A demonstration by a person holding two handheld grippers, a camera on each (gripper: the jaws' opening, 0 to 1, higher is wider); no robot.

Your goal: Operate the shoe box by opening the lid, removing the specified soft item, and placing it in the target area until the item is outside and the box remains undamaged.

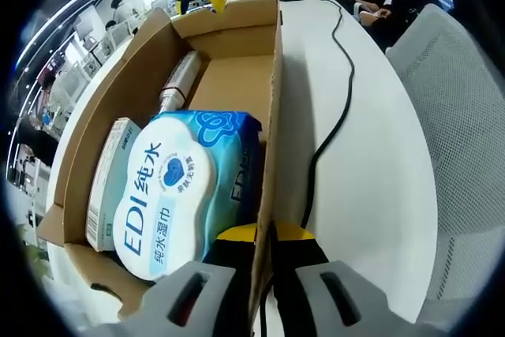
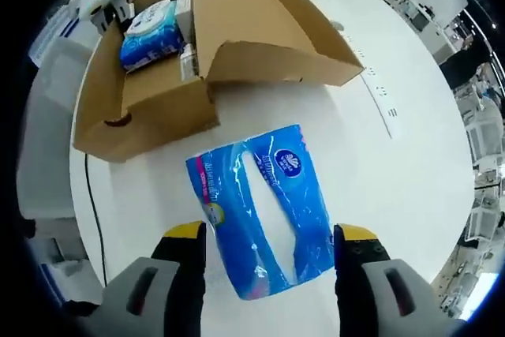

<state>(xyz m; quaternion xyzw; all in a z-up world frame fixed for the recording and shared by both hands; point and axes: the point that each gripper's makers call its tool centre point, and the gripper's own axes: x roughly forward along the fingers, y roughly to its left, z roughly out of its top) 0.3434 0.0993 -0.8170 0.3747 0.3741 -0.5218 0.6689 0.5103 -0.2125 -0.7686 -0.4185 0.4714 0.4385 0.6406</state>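
Left gripper view: left gripper point(image 1: 264, 234) at 6 o'clock, yellow-tipped jaws nearly together, straddling the right side wall of the cardboard shoe box point(image 1: 278, 92), one jaw inside, one outside. Looks clamped on the wall edge, though actual contact is hard to confirm. Inside the box: wet wipes pack point(image 1: 177, 195) at 8 o'clock, blue and white with "EDI" on the label, leaning against that same wall. Small white carton point(image 1: 110, 183) just beside it at 9 o'clock. Silver tube point(image 1: 177, 84) further in toward 11 o'clock. Black cable point(image 1: 335, 116) runs over the white table point(image 1: 379, 163) from 12 to 5 o'clock, outside the box. People seated at 1 o'clock, far end. Other gripper's yellow tip at 12 o'clock near the box's far wall.

Right gripper view: right gripper point(image 2: 268, 246) at 6 o'clock, jaws spread wide, holding nothing. Blue tissue pack point(image 2: 264, 207), the soft item, lies flat on the table between the jaws, out of the box, not touching either jaw as far as I can tell. Box at 11 o'clock, lid flap point(image 2: 260, 25) folded open toward 1 o'clock, no visible damage. Wipes pack inside at 10 o'clock, left gripper beside it.
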